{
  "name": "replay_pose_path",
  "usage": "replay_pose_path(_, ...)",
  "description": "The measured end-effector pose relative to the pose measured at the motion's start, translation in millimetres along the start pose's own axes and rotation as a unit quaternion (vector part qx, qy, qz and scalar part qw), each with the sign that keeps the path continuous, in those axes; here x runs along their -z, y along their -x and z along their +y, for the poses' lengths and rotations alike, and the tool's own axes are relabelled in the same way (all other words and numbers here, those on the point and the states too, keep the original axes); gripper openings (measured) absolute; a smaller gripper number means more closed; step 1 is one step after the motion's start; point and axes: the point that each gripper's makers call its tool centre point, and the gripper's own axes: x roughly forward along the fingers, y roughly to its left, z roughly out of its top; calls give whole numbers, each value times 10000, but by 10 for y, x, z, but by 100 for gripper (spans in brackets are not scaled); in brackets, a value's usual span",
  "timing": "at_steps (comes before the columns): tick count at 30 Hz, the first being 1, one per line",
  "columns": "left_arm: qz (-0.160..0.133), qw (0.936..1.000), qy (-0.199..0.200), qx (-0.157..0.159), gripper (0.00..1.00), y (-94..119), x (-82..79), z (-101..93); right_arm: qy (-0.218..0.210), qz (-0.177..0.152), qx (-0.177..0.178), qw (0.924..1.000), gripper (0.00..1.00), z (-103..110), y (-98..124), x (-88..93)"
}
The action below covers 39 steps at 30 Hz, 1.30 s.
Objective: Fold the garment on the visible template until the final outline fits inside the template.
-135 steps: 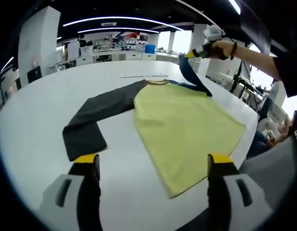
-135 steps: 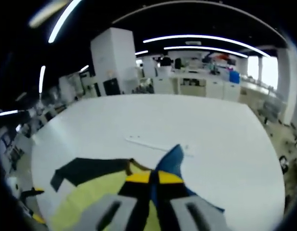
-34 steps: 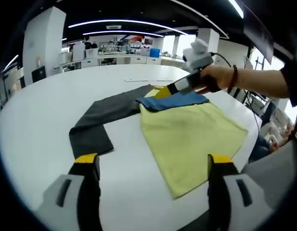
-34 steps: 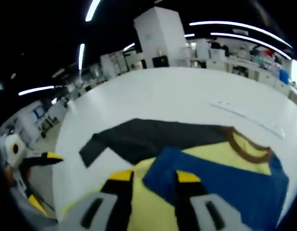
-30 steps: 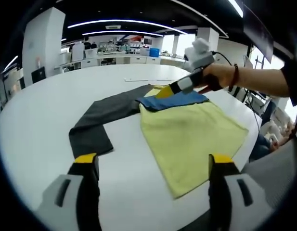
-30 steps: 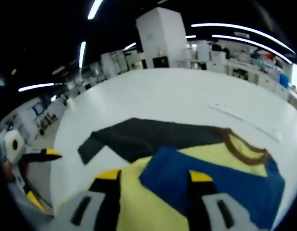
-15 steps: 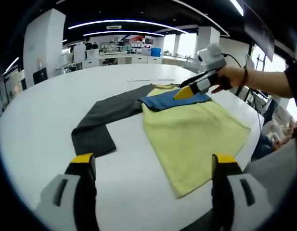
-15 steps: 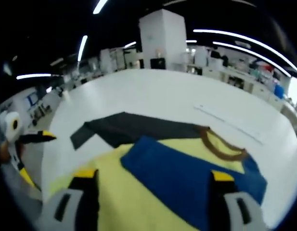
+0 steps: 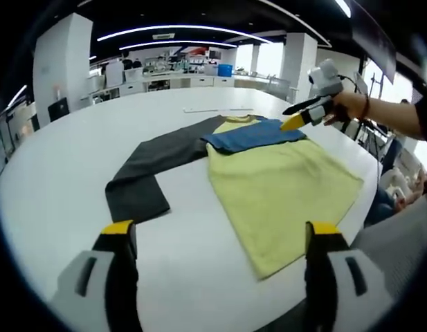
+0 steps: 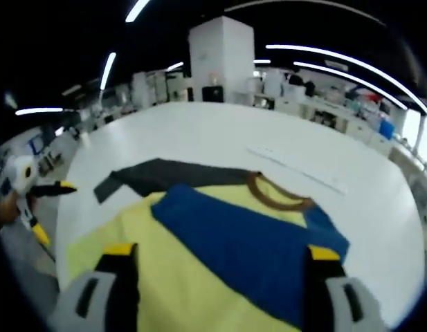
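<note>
the right gripper [image 10: 216, 259] now hangs above the blue sleeve [image 10: 251, 242] with jaws spread wide, the cloth it pinched earlier let go and lying folded across the yellow shirt [image 9: 282, 190], just below the collar. in the left gripper view it [image 9: 294, 122] has drawn back off the shirt toward the table [image 9: 54, 180] edge. the left gripper [image 9: 216, 235] stays open, short of the dark sleeve [image 9: 147, 169] ahead on its left.

It was a lab: white benches [image 9: 165, 77] cluttered with equipment, strip lights [image 9: 178, 31], and a big white table [image 9: 54, 180].
</note>
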Motion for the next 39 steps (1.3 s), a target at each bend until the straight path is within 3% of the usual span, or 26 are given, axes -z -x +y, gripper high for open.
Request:
replay_pose_path(5, 22, 10000, -2, -52, 99, 0, 10, 49, -140, 30, 187, 9997, 96, -211, 103, 123)
replay_pose_path(11, 34, 10000, 9, -80, 99, 9, 2, 64, -289, 36, 365, 9989, 90, -321, 276, 271)
replay_pose_path(17, 64, 9999, 17, -89, 99, 9, 10, 63, -305, 42, 567, 9979, 78, -509, 407, 423)
replay_pose_path(24, 98, 9999, 68, -95, 98, 11, 36, 78, -238, 94, 812, 9964, 44, -713, 473, 609)
replay_pose_path(27, 111, 9999, 77, -96, 98, 13, 42, 75, -311, 117, 874, 9956, 36, -763, 503, 655)
replay_pose_path(33, 112, 9998, 113, -99, 97, 16, 40, 71, -236, 322, 919, 9950, 32, -808, 464, 826)
replay_pose_path(39, 160, 9997, 150, -121, 96, 23, 66, 91, -190, 488, 1034, 9933, 12, -881, 441, 906)
